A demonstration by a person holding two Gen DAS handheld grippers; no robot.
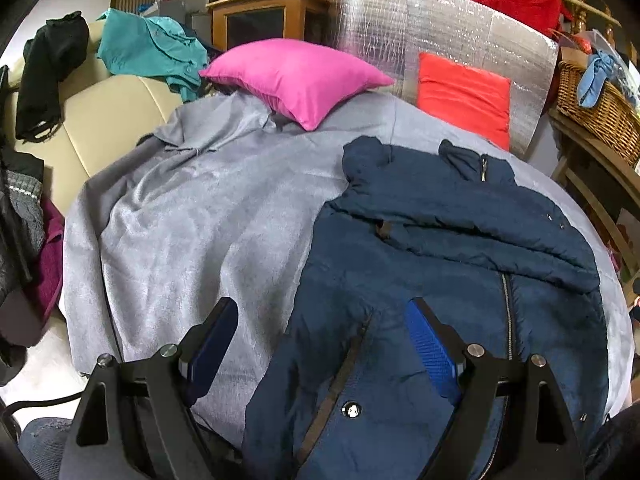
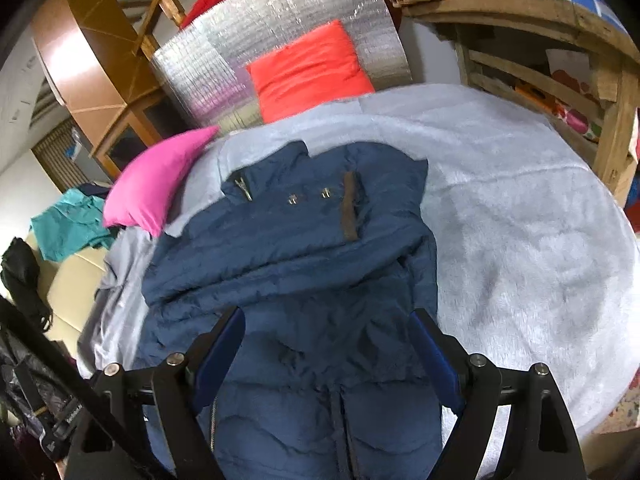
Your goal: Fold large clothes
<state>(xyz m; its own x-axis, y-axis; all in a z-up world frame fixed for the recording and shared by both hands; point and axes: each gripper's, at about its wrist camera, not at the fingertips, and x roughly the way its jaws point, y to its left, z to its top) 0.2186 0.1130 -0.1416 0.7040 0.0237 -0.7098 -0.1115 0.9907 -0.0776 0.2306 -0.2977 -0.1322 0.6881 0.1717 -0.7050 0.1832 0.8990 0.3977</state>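
A navy padded jacket (image 1: 440, 248) lies on a grey blanket (image 1: 192, 216), collar at the far end and a sleeve folded across its chest. My left gripper (image 1: 320, 320) hovers open over the jacket's near left edge, one blue pad over the blanket, the other over the jacket. In the right wrist view the same jacket (image 2: 296, 248) fills the middle, and my right gripper (image 2: 328, 328) stands open above its lower body, nothing pressed between the pads.
A pink pillow (image 1: 296, 76) and an orange-red cushion (image 1: 464, 96) sit at the far end against a silver foil sheet (image 1: 440, 28). A teal garment (image 1: 148, 48) and dark clothes (image 1: 52, 68) hang over a cream sofa (image 1: 100, 128). A wicker basket (image 1: 596, 104) stands right.
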